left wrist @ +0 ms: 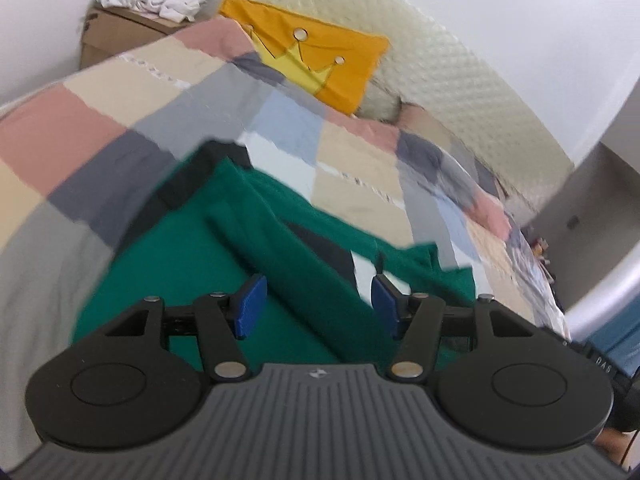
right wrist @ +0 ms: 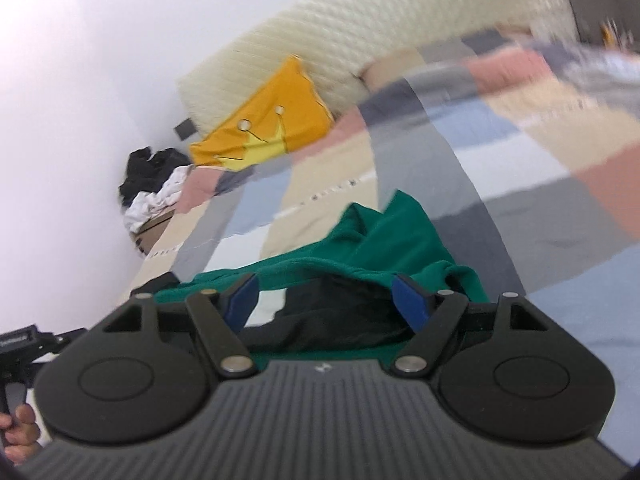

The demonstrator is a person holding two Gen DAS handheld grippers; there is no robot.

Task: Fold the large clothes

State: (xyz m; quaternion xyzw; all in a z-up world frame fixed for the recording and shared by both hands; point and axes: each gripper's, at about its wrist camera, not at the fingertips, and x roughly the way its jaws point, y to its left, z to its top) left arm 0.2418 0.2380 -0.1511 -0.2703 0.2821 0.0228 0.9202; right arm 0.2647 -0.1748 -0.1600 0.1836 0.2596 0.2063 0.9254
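A green garment with black parts (left wrist: 224,240) lies spread on a patchwork bedspread (left wrist: 120,92). My left gripper (left wrist: 316,304) is open just above it, with a raised green fold running between the blue pads. In the right wrist view the same garment (right wrist: 384,236) lies bunched, with a black part (right wrist: 340,312) under the jaws. My right gripper (right wrist: 326,300) is open over that black part and holds nothing. Both views are blurred.
A yellow crown cushion (left wrist: 316,60) leans on a cream quilted headboard (left wrist: 460,80) at the bed's far end. A cardboard box (left wrist: 116,36) with white and dark clothes stands beside the bed by the wall. My left hand and its gripper handle (right wrist: 20,432) show at lower left.
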